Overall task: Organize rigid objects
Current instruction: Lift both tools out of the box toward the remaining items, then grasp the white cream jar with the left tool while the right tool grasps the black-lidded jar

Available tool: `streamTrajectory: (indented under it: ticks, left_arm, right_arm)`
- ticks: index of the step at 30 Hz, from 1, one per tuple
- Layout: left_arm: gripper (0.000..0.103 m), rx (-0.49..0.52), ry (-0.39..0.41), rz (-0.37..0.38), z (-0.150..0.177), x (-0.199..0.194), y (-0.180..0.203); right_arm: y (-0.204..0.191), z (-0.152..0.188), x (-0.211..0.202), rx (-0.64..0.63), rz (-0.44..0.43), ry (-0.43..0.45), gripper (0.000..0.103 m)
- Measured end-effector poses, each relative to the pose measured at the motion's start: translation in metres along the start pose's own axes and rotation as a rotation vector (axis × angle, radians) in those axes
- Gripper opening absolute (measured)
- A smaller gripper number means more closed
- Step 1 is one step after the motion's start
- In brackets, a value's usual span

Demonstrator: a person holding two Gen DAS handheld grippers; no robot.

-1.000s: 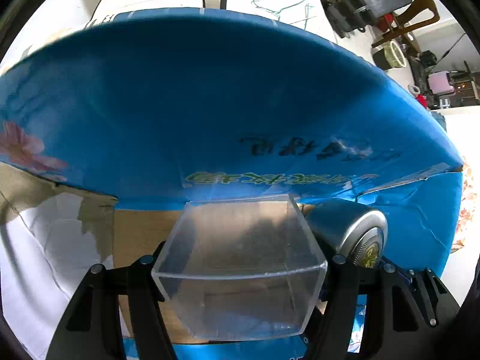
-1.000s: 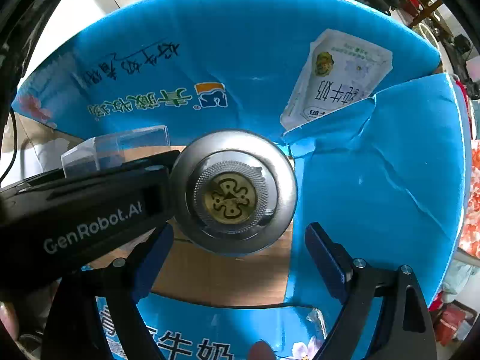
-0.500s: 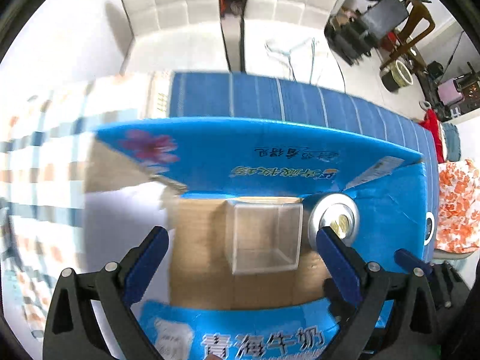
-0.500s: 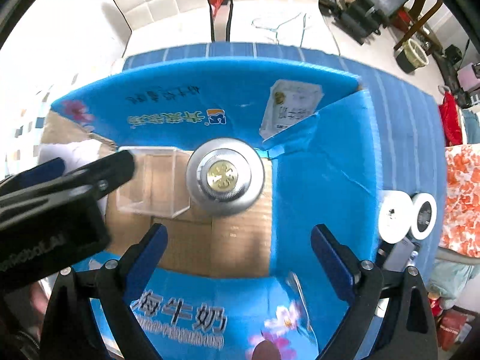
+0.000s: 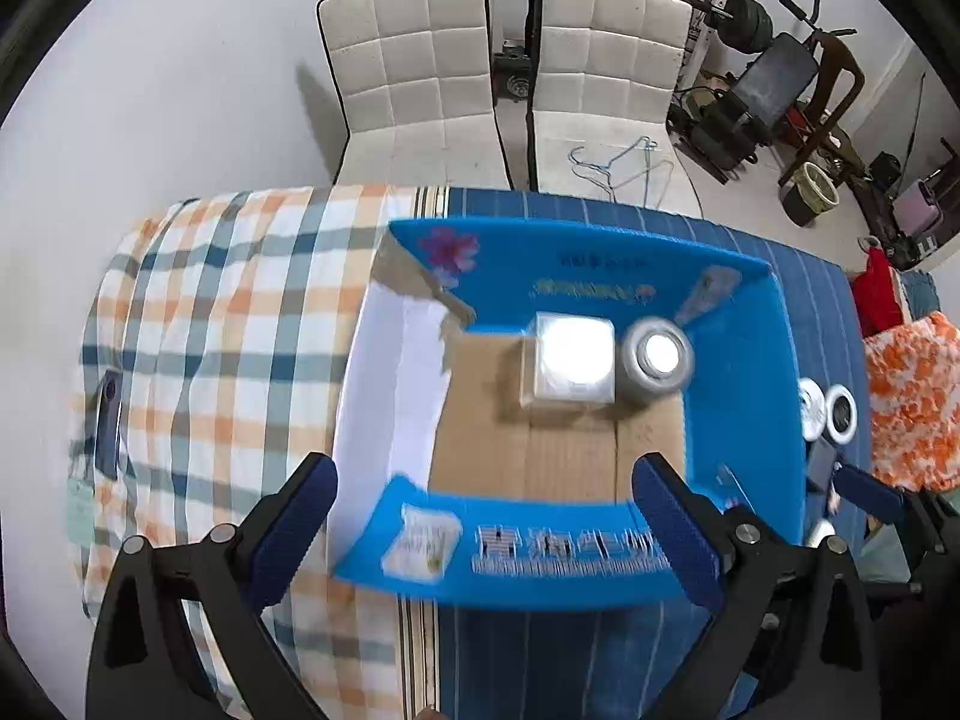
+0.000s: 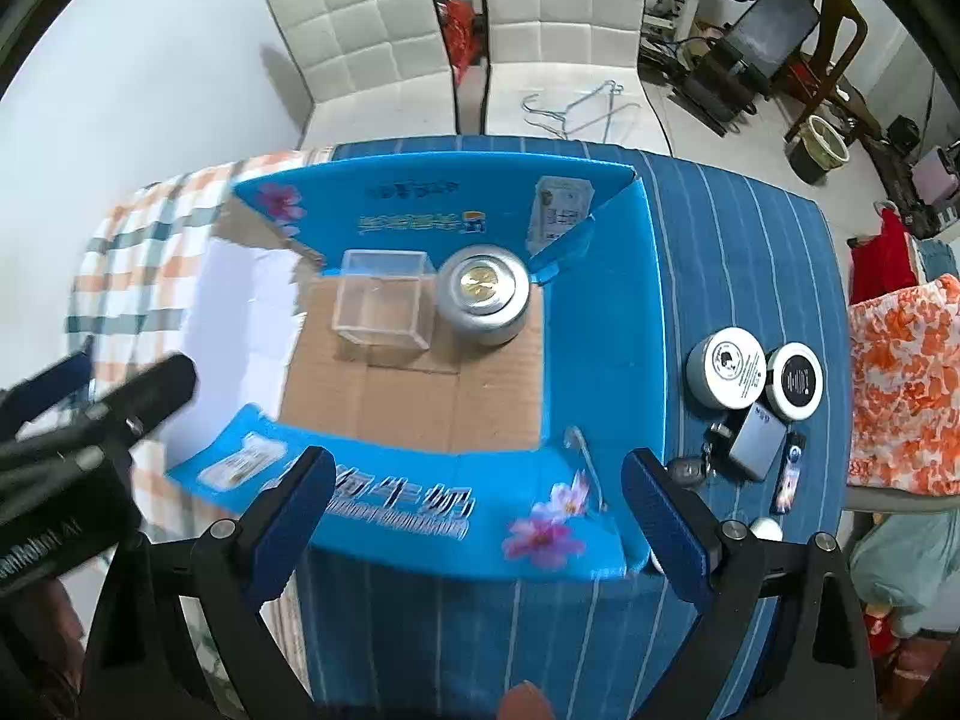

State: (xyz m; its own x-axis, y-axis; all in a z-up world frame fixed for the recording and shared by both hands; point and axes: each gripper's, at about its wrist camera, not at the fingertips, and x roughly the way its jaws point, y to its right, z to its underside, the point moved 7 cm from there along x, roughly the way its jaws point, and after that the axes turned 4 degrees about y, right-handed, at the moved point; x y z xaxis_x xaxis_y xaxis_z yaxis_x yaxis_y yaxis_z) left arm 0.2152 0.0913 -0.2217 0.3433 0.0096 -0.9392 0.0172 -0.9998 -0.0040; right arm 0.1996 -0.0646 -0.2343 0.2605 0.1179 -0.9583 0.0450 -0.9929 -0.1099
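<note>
An open blue cardboard box (image 5: 744, 396) (image 6: 600, 324) with a brown floor lies on the table. Inside at its far side stand a clear plastic cube (image 5: 573, 360) (image 6: 384, 297) and, right of it, a round silver tin (image 5: 657, 360) (image 6: 483, 294) with a gold emblem. My left gripper (image 5: 486, 522) is open and empty, high above the box's near wall. My right gripper (image 6: 480, 510) is open and empty, also above the near wall. The left gripper's body shows at the left of the right wrist view (image 6: 90, 420).
Right of the box on the blue striped cloth lie two round tins (image 6: 726, 366) (image 6: 795, 381), a silver lighter (image 6: 756, 441), keys and small items. A checked cloth (image 5: 210, 330) covers the table's left. Two white chairs (image 5: 420, 72) stand behind.
The left gripper let go of the clear cube inside the box. Both grippers have risen up and back, away from the box, and now look down on the whole table.
</note>
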Motion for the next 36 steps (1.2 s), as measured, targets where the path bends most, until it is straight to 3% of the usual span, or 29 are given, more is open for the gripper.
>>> streamTrajectory:
  ticks: [11,15,18,23,28,33,36]
  left_arm:
    - [0.101,-0.007,0.048,0.055,0.023,-0.058,0.019]
    - [0.101,0.042,0.066,0.104,0.014,-0.062,0.061]
    - [0.101,0.098,0.068,0.143,0.007,-0.056,0.105]
    - [0.101,0.216,0.04,0.194,-0.004,-0.026,0.208]
    - [0.101,0.288,-0.048,0.209,-0.012,0.031,0.291]
    - [0.101,0.28,-0.189,0.203,-0.008,0.101,0.332]
    - [0.101,0.258,-0.256,0.18,-0.003,0.141,0.34]
  right_arm:
    - [0.012,0.024,-0.059,0.01,-0.054,0.07,0.098]
    - [0.056,0.029,-0.07,0.089,-0.036,0.082,0.098]
    - [0.112,0.031,-0.069,0.186,0.021,0.085,0.098]
    - [0.226,0.035,-0.041,0.38,0.101,0.05,0.098]
    - [0.307,0.044,-0.015,0.483,0.131,0.016,0.098]
    - [0.351,0.043,0.023,0.506,0.127,-0.014,0.098]
    - [0.357,0.035,0.056,0.479,0.1,-0.038,0.098]
